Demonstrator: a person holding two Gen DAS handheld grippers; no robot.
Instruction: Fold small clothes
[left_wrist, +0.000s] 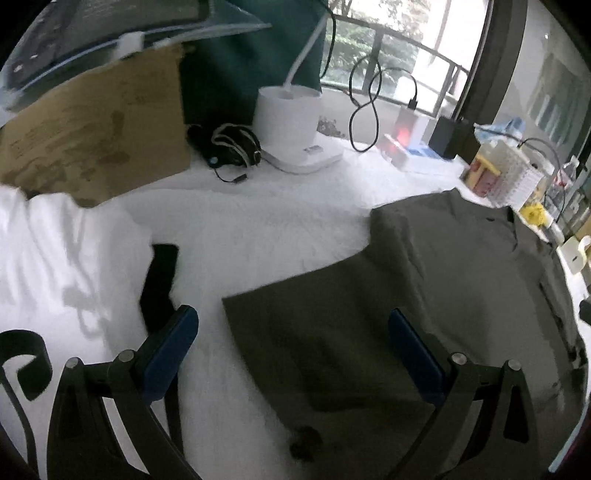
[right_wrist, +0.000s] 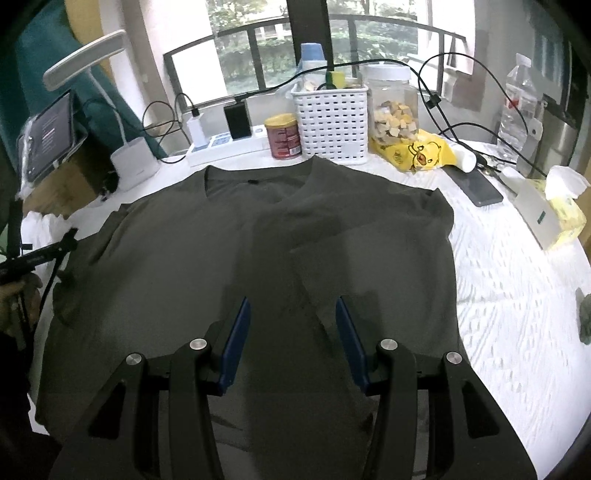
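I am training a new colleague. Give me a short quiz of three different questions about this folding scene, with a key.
1. True or false: the right gripper is shut on the grey shirt.
2. Multiple choice: in the right wrist view, what stands directly behind the shirt's collar? A) the white basket B) a blue kettle C) a green bucket
3. Fill in: in the left wrist view, the left gripper hangs open, one finger over the white table cover and the other over the ____.

Key:
1. False; its jaws stand apart above the shirt, with no cloth pinched.
2. A
3. Grey shirt
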